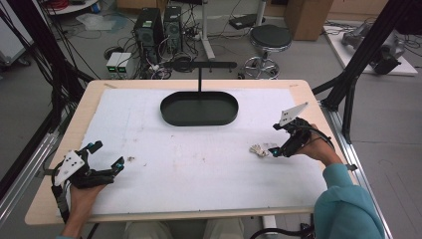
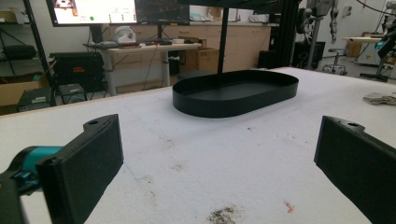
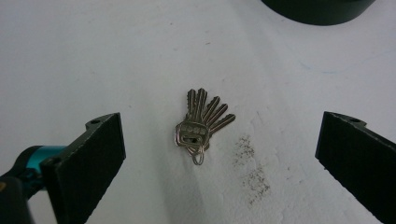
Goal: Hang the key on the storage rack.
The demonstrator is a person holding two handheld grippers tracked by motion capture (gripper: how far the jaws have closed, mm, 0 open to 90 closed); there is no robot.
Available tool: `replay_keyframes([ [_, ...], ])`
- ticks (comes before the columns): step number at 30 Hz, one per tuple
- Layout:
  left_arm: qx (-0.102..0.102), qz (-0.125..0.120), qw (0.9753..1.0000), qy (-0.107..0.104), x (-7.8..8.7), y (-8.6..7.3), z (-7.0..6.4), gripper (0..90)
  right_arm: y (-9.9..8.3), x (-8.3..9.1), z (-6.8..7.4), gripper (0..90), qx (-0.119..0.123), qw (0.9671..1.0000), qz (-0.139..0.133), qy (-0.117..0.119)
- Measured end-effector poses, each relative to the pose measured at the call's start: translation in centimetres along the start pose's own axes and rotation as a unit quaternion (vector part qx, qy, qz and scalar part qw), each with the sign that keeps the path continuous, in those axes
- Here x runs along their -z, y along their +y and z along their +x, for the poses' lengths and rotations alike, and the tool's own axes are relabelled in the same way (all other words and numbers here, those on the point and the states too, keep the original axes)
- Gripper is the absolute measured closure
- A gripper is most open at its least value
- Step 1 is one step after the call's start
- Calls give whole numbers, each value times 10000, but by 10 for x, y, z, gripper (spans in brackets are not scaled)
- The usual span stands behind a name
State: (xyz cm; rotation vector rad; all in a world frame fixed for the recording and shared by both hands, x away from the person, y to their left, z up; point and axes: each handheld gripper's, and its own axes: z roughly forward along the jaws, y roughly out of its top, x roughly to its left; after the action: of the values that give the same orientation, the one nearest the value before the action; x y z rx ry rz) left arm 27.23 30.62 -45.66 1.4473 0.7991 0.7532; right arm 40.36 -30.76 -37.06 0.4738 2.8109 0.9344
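A small bunch of keys is seen lying flat on the white table, near its right side. The keys are spread out like a fan and are joined by a ring at one end. In the high view the bunch of keys is found just beside the tip of the right gripper.

The right gripper is held over the keys by a hand in a blue sleeve. Its fingers are spread wide open, one on each side of the keys, and the keys are not touched by them. A few dark specks are seen on the table just beside the keys.

The left gripper is held low near the left front corner of the table, well apart from the keys. Its fingers are wide open too, and nothing is held between them.

A black oval tray with a thin black stand is placed at the far middle of the table. Nothing is seen inside the tray.
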Motion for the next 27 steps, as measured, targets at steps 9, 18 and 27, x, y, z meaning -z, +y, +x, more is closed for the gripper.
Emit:
replay_keyframes([
  [9,-18,-1,10000,-8,0,0,0,17,-1,-15,-1,6,113,9989,392,237],
  [18,-20,5,10000,-17,0,0,0,17,-2,-28,-1,6,247,9964,715,372],
  [27,-18,-9,10000,-15,0,0,0,17,-3,-34,-4,43,180,9945,886,525],
])
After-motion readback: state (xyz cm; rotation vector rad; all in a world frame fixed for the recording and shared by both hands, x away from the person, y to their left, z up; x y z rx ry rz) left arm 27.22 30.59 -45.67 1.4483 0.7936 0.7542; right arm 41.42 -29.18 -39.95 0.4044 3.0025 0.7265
